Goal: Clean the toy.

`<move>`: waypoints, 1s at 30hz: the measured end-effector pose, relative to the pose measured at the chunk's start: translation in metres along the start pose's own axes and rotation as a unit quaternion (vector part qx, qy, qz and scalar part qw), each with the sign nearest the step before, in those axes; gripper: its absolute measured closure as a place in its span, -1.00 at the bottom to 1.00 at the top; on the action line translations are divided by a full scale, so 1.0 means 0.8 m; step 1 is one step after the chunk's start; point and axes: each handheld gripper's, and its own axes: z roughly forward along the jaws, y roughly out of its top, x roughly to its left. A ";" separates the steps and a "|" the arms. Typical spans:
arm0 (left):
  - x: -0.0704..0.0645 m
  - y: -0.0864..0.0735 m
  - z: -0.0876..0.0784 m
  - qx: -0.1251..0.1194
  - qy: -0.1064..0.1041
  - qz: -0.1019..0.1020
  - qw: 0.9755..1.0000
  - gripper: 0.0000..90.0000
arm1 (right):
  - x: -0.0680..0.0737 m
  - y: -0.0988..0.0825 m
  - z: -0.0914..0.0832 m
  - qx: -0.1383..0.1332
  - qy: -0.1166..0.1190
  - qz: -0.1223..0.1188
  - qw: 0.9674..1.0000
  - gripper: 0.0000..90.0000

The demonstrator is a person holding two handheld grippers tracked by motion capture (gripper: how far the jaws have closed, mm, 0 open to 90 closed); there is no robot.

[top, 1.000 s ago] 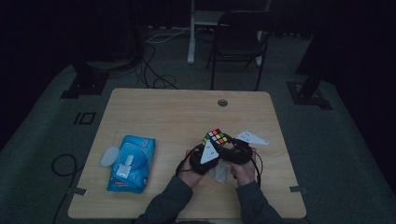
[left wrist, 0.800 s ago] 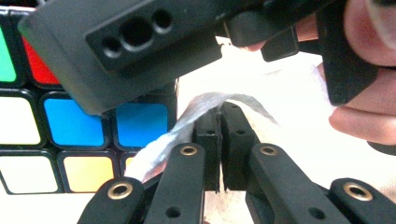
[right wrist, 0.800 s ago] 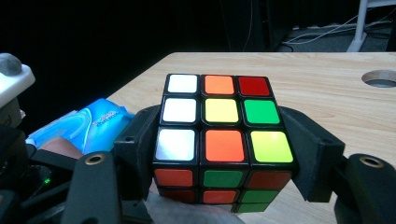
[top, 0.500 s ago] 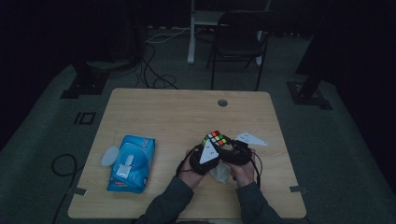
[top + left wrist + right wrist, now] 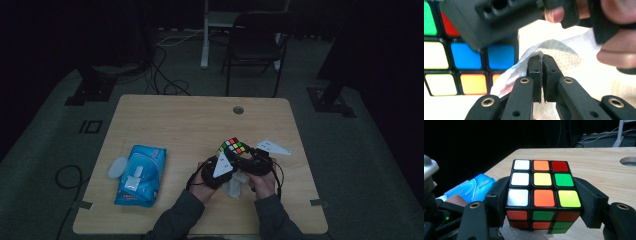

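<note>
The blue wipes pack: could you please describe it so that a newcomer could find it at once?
On the wooden table, look toward its near left corner. The blue wipes pack lies flat there, far left of the cube, a white flap on top and a pale round lid beside it.

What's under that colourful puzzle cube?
Under the Rubik's cube, gripped by the right gripper, a white wipe shows, pinched by the left gripper. The cube's underside is hidden.
</note>
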 end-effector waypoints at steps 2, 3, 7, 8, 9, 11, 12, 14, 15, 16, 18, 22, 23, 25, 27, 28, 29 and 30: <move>0.001 -0.003 0.000 0.004 0.002 0.002 1.000 0.94 | -0.001 0.001 -0.001 -0.002 0.000 0.000 1.000 -0.24; 0.002 -0.005 0.001 0.006 0.005 0.002 1.000 0.94 | -0.001 0.001 -0.001 -0.003 0.001 0.001 1.000 -0.24; 0.008 -0.013 0.000 0.012 0.012 -0.002 1.000 0.94 | -0.003 0.002 -0.002 -0.002 0.007 0.005 1.000 -0.24; 0.009 -0.014 -0.001 0.013 0.017 -0.001 1.000 0.94 | -0.003 0.002 -0.002 -0.001 0.008 0.006 1.000 -0.24; 0.012 -0.015 -0.001 0.012 0.020 -0.004 1.000 0.94 | -0.003 0.002 -0.002 0.001 0.010 0.004 1.000 -0.24; 0.018 -0.018 -0.004 0.010 0.027 -0.014 0.999 0.94 | -0.002 0.002 -0.002 0.002 0.010 0.002 1.000 -0.24; 0.021 -0.019 -0.006 0.009 0.030 -0.018 0.999 0.94 | -0.002 0.002 -0.002 0.003 0.011 0.002 1.000 -0.24; 0.028 -0.021 -0.010 0.005 0.036 -0.024 0.999 0.94 | -0.002 0.002 -0.001 0.005 0.012 0.002 1.000 -0.24; 0.030 -0.021 -0.012 0.004 0.039 -0.026 0.999 0.94 | -0.002 0.001 -0.001 0.007 0.014 0.002 1.000 -0.24; 0.032 -0.021 -0.013 0.002 0.042 -0.027 0.999 0.94 | -0.002 0.001 0.000 0.008 0.014 0.001 1.000 -0.24; 0.036 -0.022 -0.015 0.001 0.045 -0.026 0.999 0.94 | -0.001 0.001 0.001 0.008 0.017 0.001 1.000 -0.24; 0.041 -0.022 -0.017 -0.001 0.052 -0.027 0.998 0.94 | -0.001 0.001 0.001 0.011 0.022 0.001 1.000 -0.24; 0.043 -0.023 -0.018 0.000 0.054 -0.027 0.998 0.94 | -0.001 0.000 0.001 0.012 0.023 0.002 1.000 -0.24; 0.046 -0.023 -0.018 -0.002 0.058 -0.027 0.998 0.94 | -0.001 0.000 0.001 0.013 0.027 0.003 1.000 -0.24; 0.050 -0.024 -0.019 -0.001 0.063 -0.027 0.998 0.94 | -0.001 0.000 0.002 0.015 0.029 0.002 0.999 -0.24; 0.052 -0.024 -0.020 -0.001 0.066 -0.028 0.997 0.94 | -0.001 0.000 0.002 0.015 0.029 0.002 0.999 -0.24; 0.054 -0.024 -0.021 0.000 0.068 -0.028 0.997 0.94 | -0.001 0.000 0.002 0.016 0.030 0.001 0.999 -0.24; 0.056 -0.024 -0.022 -0.001 0.071 -0.028 0.997 0.94 | -0.001 0.000 0.002 0.016 0.029 0.001 0.999 -0.24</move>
